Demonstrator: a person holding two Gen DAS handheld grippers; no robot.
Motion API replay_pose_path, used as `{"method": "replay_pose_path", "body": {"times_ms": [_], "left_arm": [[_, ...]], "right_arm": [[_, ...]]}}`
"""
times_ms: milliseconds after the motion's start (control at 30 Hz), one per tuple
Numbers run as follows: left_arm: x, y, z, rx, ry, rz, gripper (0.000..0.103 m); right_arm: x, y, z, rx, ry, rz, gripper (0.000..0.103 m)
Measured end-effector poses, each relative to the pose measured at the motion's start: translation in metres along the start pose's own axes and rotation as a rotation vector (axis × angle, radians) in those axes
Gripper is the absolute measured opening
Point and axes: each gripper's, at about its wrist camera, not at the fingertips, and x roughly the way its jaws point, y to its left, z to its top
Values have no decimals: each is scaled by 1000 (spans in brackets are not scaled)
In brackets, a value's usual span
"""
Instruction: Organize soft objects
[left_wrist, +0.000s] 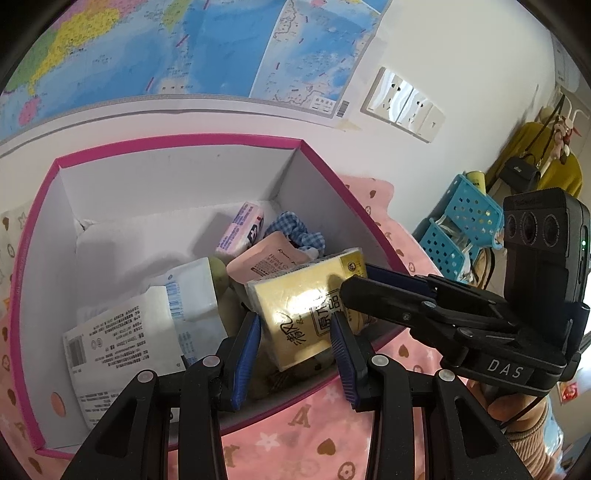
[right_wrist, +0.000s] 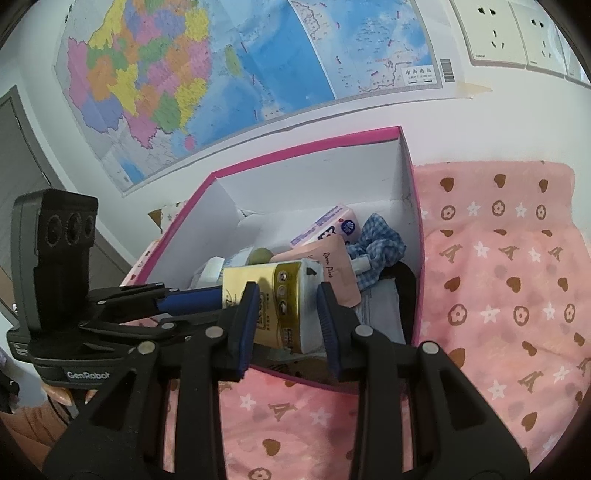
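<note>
Left gripper (left_wrist: 295, 332) and right gripper (right_wrist: 286, 317) are both seen clenched on one yellow foil-wrapped tissue pack (left_wrist: 306, 306), held over the near edge of the pink-rimmed white cardboard box (left_wrist: 177, 147); its long axis runs toward the left gripper. Just beyond are shown a peach sachet (left_wrist: 258, 262), a lilac tissue packet (left_wrist: 240, 229) and a blue gingham scrunchie (left_wrist: 299, 230), crowding any set-down spot.

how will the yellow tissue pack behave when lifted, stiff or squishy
Likely squishy and light: the tissue pack is a soft plastic-wrapped block. Its glossy film shows glare, so it may slip. Both tools, left and right, flank it.
</note>
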Motion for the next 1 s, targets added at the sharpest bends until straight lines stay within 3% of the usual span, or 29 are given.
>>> {"method": "replay_pose_path", "body": {"times_ms": [133,200,567,667,733,900,1000], "left_arm": [[-3,2,-2,9,-32,57,42],[-6,4,-4,15,-43,73,45],[-66,3,-49,83,-219,144,88],[-80,3,-65,89,-237,162,91],[-85,4,-75,78,-235,188,91],[-87,13,-101,20,-222,280,91],[-84,16,-111,-12,-198,275,91]], "right_arm": [[3,-1,-1,-2,-3,-59,37],[2,-1,-4,-10,-10,-80,42],[-35,43,-37,-147,-106,-146,66],[-43,66,-59,-207,-127,-125,80],[-43,75,-70,-223,-126,-128,95],[-37,84,-98,-202,-107,-150,96],[-37,88,-107,-199,-96,-148,96]]}}
